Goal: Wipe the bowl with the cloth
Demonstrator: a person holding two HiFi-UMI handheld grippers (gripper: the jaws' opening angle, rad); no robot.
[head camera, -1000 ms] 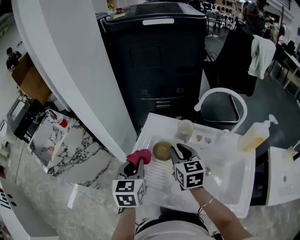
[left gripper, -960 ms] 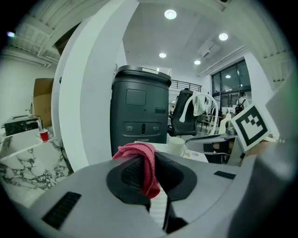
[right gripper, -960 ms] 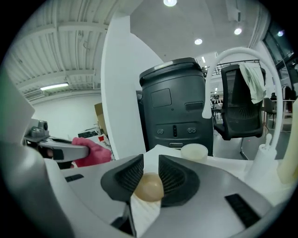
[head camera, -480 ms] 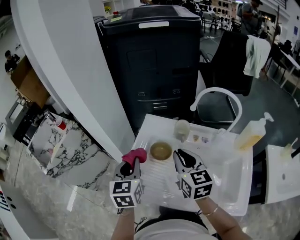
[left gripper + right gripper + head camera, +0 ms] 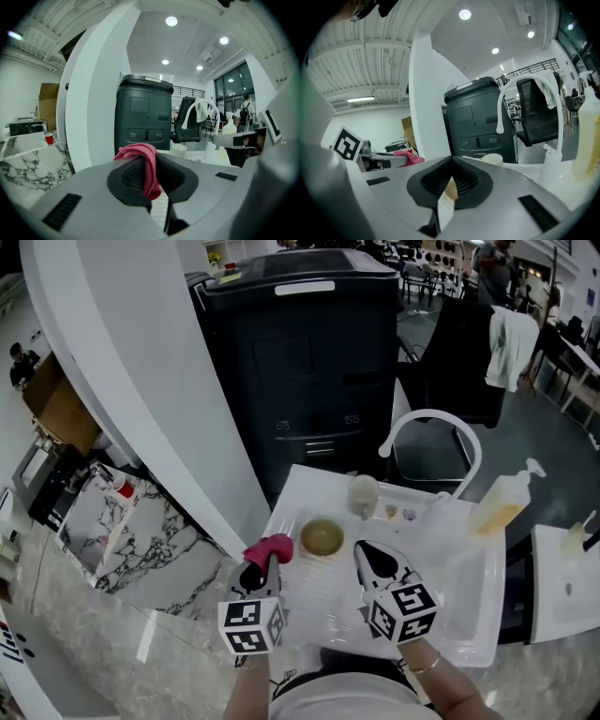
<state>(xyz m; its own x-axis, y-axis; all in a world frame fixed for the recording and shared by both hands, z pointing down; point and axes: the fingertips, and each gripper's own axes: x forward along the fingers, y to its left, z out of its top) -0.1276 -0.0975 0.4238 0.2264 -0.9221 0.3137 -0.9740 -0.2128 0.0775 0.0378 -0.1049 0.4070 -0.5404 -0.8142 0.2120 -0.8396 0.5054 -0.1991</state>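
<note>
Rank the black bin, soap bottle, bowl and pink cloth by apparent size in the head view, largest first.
1. black bin
2. soap bottle
3. bowl and pink cloth: about alike, so not ranked.

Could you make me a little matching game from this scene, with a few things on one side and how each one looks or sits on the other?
Things:
1. cloth
2. bowl
3. soap bottle
4. right gripper

Descriptions:
a. shut, with nothing in it
b. yellowish, far right
c. pink, pinched in the left gripper
d. tan, nothing touching it

Pairs: 1-c, 2-d, 3-b, 4-a
</note>
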